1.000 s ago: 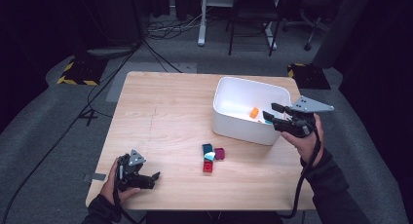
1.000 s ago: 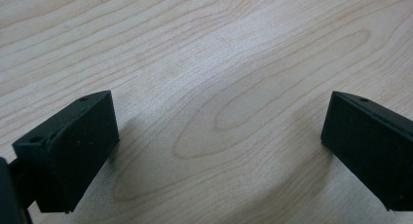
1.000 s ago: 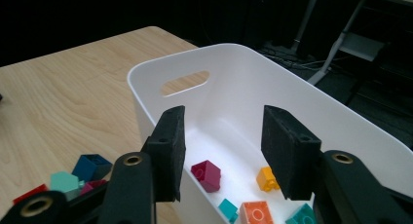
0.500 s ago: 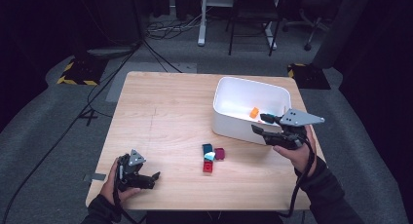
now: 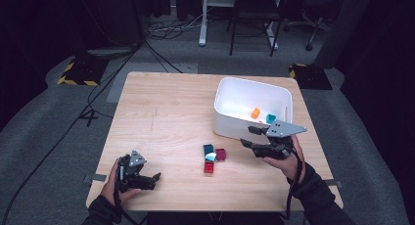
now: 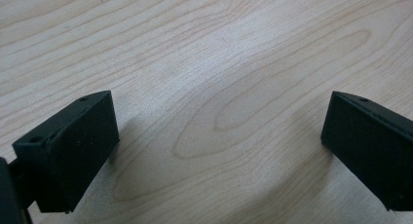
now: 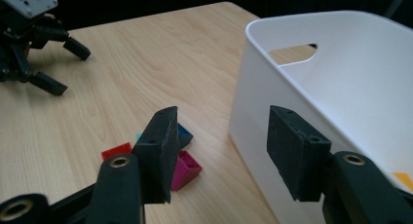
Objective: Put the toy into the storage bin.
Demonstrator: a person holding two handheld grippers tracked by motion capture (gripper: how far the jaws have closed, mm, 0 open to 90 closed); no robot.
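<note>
The right hand-held gripper (image 5: 250,137) hovers released and empty just beside the white bin's (image 5: 230,129) near wall, jaws pointed toward the small cluster of bricks: a magenta brick (image 7: 184,169), a dark blue brick (image 7: 184,135), a red brick (image 5: 209,167) and a light blue one (image 5: 211,157). An orange brick (image 5: 255,113) and a teal brick (image 5: 270,119) already lie in the bin. The next pick probably calls for dropping low, squaring the jaws across the magenta brick's sides, and avoiding its touching neighbours. The left hand-held gripper (image 5: 155,177) rests released on the surface (image 5: 166,112), pale wood-grain. Around it: grey floor, trailing cables (image 5: 98,95), a hazard-striped mat (image 5: 73,78), chair legs (image 5: 254,34).
</note>
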